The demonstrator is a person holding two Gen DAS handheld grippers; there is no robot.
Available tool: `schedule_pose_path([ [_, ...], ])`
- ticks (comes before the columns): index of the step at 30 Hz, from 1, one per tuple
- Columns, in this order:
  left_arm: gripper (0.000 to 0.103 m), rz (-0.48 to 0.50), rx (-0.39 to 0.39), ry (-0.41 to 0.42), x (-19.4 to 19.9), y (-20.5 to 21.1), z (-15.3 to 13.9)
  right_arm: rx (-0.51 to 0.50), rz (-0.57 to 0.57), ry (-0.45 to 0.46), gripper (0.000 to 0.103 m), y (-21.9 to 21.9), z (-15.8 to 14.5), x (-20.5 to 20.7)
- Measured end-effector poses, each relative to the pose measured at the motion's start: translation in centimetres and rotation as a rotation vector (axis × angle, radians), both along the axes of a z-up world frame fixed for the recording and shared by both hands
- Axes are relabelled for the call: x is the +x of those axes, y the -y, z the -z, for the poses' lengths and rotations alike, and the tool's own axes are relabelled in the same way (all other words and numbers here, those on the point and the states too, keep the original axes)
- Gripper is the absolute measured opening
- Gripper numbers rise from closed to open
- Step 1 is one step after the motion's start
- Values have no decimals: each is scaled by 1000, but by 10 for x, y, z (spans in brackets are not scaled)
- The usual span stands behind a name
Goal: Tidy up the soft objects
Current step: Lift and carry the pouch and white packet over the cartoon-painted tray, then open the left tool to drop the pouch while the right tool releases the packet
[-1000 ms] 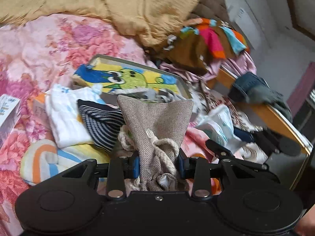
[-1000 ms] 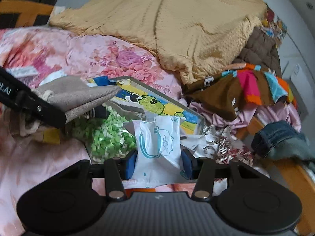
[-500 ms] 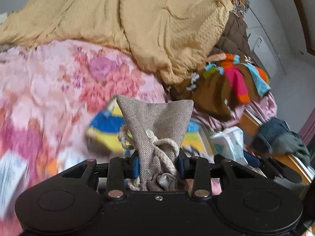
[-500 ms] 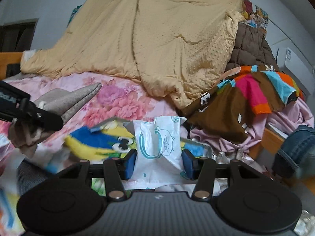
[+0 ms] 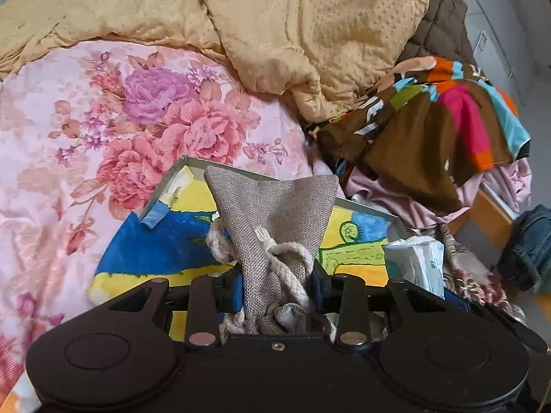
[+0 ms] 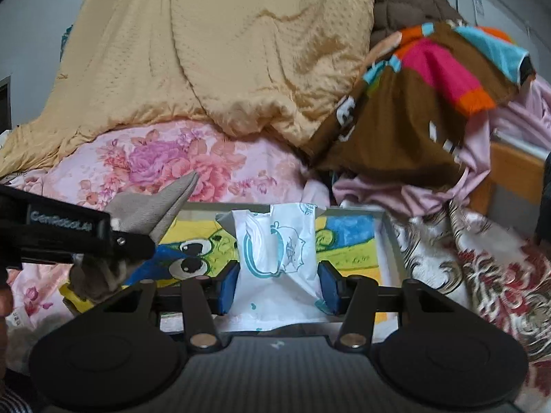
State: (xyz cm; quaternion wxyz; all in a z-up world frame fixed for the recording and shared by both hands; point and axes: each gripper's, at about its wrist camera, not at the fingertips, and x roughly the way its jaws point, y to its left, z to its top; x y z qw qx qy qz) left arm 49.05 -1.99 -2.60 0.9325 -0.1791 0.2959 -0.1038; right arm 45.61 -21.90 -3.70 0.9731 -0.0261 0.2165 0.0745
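Between the pads of the left claw, a grey cloth pouch with a white cord is being gripped, standing upright over a cartoon-printed tray. Alongside, the right claw is clamping a white packet above the same tray, which is lying on the flowered bed cover. Farther back, a tan quilt is sitting heaped beside a brown multicoloured garment.

Both wrist cameras looked forward along their fingers, close above the flat cartoon-printed tray, sharing the pink flowered bedsheet behind.
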Motion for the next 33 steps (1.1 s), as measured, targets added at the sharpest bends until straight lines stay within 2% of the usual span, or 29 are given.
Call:
schedule_pose_path([
  [9, 39, -6, 14, -121, 30, 8, 23, -29, -34, -69, 56, -9, 17, 13],
  [17, 45, -3, 25, -145, 27, 10, 26, -42, -41, -93, 63, -11, 20, 12],
  [22, 65, -20, -8, -157, 24, 4, 19, -16, -29, -90, 76, -4, 13, 11],
  [27, 74, -44, 1, -137, 14, -3, 2, 4, -13, -71, 84, 3, -1, 5],
  [33, 83, -92, -2, -54, -15, -19, -28, 52, 5, -9, 95, 13, -33, -16],
])
